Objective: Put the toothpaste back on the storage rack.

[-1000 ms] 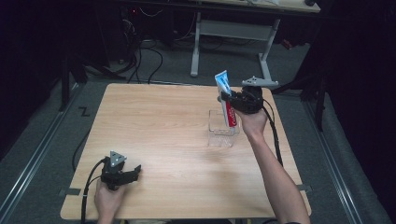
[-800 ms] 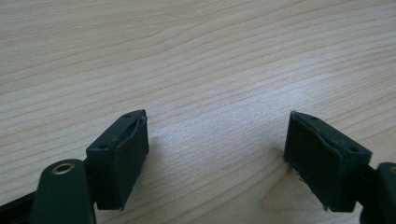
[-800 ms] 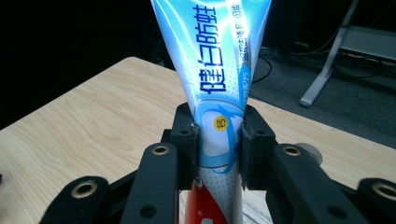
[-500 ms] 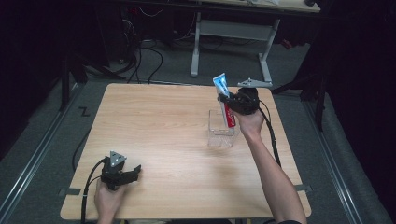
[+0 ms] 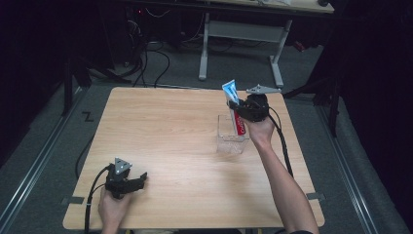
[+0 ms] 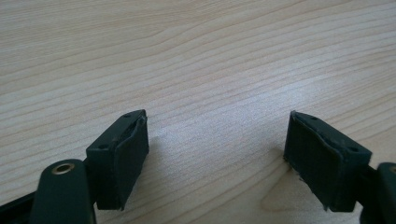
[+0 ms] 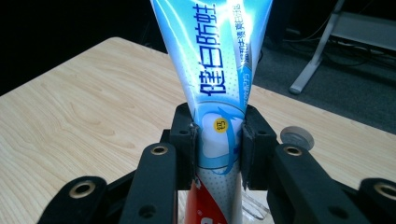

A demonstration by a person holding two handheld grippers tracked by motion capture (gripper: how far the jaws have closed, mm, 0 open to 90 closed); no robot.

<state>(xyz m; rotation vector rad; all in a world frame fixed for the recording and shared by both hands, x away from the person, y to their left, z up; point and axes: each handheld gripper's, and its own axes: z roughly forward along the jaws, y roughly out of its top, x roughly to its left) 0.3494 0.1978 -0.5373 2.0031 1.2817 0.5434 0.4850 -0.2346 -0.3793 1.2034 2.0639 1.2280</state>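
A blue, white and red toothpaste tube [image 5: 233, 100] stands nearly upright, its flat crimped end up. My right gripper [image 5: 243, 111] is shut on it at the back right of the table. In the right gripper view both pads press the tube's [image 7: 219, 70] white middle, with my right gripper [image 7: 218, 140] coming at it from the side. The tube's red lower end reaches down into a clear plastic container [image 5: 229, 140] on the table. My left gripper [image 5: 139, 179] rests at the front left, open, with bare wood between its fingers [image 6: 123, 154].
The light wooden table [image 5: 170, 126] has dark floor and cables on all sides. A grey desk frame [image 5: 238, 34] stands behind it. A small round grey disc [image 7: 297, 137] shows just past the right jaw. The container's clear rim [image 7: 257, 207] sits below the jaws.
My right gripper and the tube have shifted very slightly to the left above the container. The left gripper has stayed where it was.
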